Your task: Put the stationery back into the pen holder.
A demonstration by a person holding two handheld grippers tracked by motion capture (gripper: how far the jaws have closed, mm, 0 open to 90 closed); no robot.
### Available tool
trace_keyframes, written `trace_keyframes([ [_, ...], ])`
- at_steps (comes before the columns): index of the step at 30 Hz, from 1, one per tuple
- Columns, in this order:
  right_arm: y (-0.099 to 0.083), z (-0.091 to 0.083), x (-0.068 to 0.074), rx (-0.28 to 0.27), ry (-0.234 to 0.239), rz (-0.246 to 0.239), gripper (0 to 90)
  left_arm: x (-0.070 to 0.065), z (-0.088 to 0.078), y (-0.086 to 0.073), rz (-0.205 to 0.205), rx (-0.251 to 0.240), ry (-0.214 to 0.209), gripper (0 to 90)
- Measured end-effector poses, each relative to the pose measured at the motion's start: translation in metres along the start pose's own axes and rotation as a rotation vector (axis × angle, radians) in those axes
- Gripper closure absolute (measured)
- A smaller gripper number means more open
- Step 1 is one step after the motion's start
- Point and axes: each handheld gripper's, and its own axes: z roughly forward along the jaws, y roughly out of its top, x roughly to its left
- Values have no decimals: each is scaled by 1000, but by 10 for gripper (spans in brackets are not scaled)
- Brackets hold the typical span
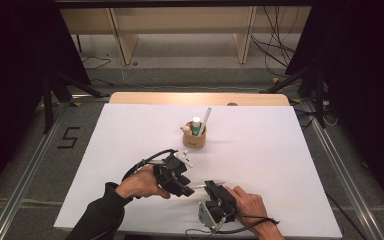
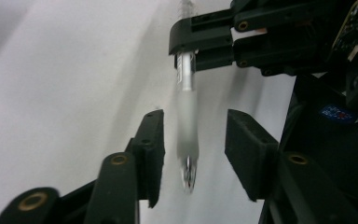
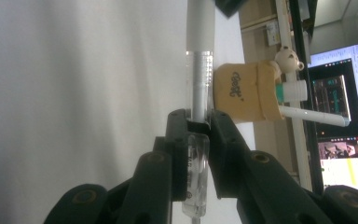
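Black pads of the right gripper (image 3: 198, 122) are clamped on the clear rear barrel of a pen (image 3: 198, 93), so that hand has it fast. In the left gripper view the same pen (image 2: 187, 126) runs lengthwise down the gap of the left gripper (image 2: 195, 135), frosted grip section and metal tip pointing back toward that gripper's body, with daylight on both sides: those jaws stand about half open and no pad touches the pen. From above, the two tools meet nose to nose near the front edge of the white table (image 1: 260, 150), the left gripper (image 1: 182, 175) at the left, the right gripper (image 1: 210, 186) just beside it, and the pen bridging them a little above the surface. What matters for the next move is that the pen's long axis lies along the left jaws, not across them, so a squeeze there would take the tip end while the right hand keeps the rear. A tan pen holder (image 1: 194, 136) with a bear figure, a marker and a tube stands well apart, farther up the table, and a small white cap (image 1: 187, 159) lies between it and the left gripper
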Motion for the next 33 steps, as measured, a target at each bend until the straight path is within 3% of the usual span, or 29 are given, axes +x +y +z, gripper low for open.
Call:
trace_keyframes([
  [2, -3, -1, -1, 3, -5, 15, 797, -1, -2, 0, 1, -5, 30, 495],
  [8, -11, -2, -6, 9, -6, 44, 796, 4, -14, -5, -7, -69, 35, 394],
  [11, -15, -3, -10, 18, -7, 86, 796, 9, -20, -12, -26, -116, 58, 350],
  [13, -20, -4, -14, 19, 0, 142, 796, 11, -23, -20, -43, -167, 55, 314],
  [17, -32, -2, -30, 6, 13, 314, 796, 19, -25, -41, -97, -272, 93, 285],
  [22, -46, 1, -55, -70, 65, 608, 796, 23, -21, -60, -158, -393, 144, 253],
  [29, -63, 19, -90, -218, 145, 1035, 795, 26, -15, -75, -201, -521, 214, 221],
  [33, -66, 32, -104, -282, 192, 1195, 795, 27, -14, -85, -221, -571, 231, 211],
])
